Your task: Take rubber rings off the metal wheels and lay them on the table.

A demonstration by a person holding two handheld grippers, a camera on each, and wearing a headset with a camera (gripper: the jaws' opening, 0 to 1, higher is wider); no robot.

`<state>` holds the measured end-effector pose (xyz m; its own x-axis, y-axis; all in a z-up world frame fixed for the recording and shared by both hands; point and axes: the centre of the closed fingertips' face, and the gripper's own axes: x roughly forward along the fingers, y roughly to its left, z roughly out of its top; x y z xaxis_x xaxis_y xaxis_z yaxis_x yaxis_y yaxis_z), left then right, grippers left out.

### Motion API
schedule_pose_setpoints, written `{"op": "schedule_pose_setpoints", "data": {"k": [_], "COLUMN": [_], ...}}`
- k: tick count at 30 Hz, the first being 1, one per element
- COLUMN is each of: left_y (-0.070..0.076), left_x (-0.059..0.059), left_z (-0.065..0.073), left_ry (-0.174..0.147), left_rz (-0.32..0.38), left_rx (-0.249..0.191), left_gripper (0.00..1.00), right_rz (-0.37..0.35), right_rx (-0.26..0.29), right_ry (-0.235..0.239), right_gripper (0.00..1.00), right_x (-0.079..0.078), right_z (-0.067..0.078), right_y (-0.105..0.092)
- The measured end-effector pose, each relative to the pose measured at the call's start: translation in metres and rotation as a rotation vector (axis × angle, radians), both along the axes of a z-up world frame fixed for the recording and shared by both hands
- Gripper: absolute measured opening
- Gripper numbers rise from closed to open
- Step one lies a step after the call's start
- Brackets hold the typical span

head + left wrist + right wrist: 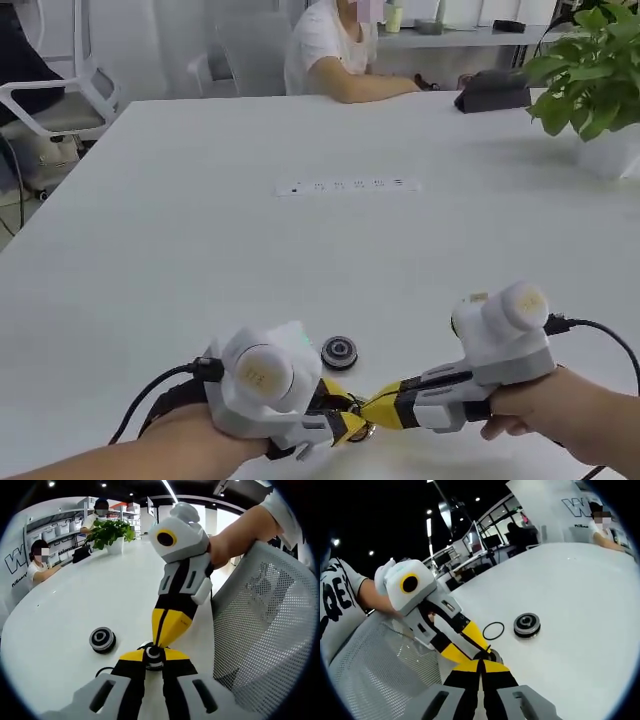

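Left gripper (345, 424): its yellow-and-black jaws are closed down on a small round metal wheel (153, 656), which sits clamped between the tips, just above the white bench (300, 250).
Second wheel: a round metal wheel with dark rubber bands around it (340, 351) lies flat on the bench just beyond both pairs of jaws. It is free of both and sits to the left of the left jaws in the left gripper view.
Loose ring: a thin black rubber ring (493, 630) lies flat on the bench just ahead of the right jaws, beside the second wheel and apart from it.
Right gripper (483, 659): its jaws are drawn together to a point that meets the clamped wheel's edge, tip to tip with the left jaws. Whether a ring is pinched between them cannot be told.
Potted green plant (590, 70): it stands well beyond the right jaws, at the bench's far right.
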<state>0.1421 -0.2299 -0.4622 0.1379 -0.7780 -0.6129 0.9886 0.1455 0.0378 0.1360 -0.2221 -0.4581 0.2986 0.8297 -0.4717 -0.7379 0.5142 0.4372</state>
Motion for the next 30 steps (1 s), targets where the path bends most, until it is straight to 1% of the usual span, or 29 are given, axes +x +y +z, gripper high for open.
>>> {"op": "schedule_pose_setpoints", "data": {"k": [6, 10, 13, 19, 22, 26, 30], "left_y": [0.0000, -0.0002, -0.0003, -0.0019, -0.0017, -0.0019, -0.0027], "left_x": [0.0000, -0.0001, 0.0001, 0.0001, 0.0003, -0.0035, -0.0077], "left_z": [0.0000, 0.0001, 0.0003, 0.0006, 0.0009, 0.0019, 0.0061], "left_ry": [-0.001, 0.004, 0.011, 0.004, 0.018, 0.024, 0.023], "left_rz": [0.001, 0.004, 0.003, -0.010, -0.014, -0.030, -0.049], "left_rx": [0.004, 0.003, -0.006, -0.007, -0.006, -0.003, -0.004], "left_gripper": [0.07, 0.07, 0.07, 0.07, 0.08, 0.13, 0.17], "right_rz": [0.008, 0.005, 0.001, -0.002, -0.001, -0.003, -0.005], "right_rx": [-0.010, -0.013, -0.013, -0.007, -0.004, 0.004, 0.013], "right_ry": [-0.012, -0.010, -0.006, -0.002, -0.002, -0.002, 0.002], "right_gripper": [0.00, 0.00, 0.00, 0.00, 0.00, 0.00, 0.00], "right_x": [-0.0005, -0.0011, -0.0011, -0.0014, -0.0018, -0.0013, -0.0009], "right_z": [-0.0015, -0.0016, -0.0021, -0.0008, 0.0009, 0.0027, 0.0037], "right_y": [-0.0010, -0.0024, -0.0041, -0.0041, -0.0035, -0.0031, -0.0034]}}
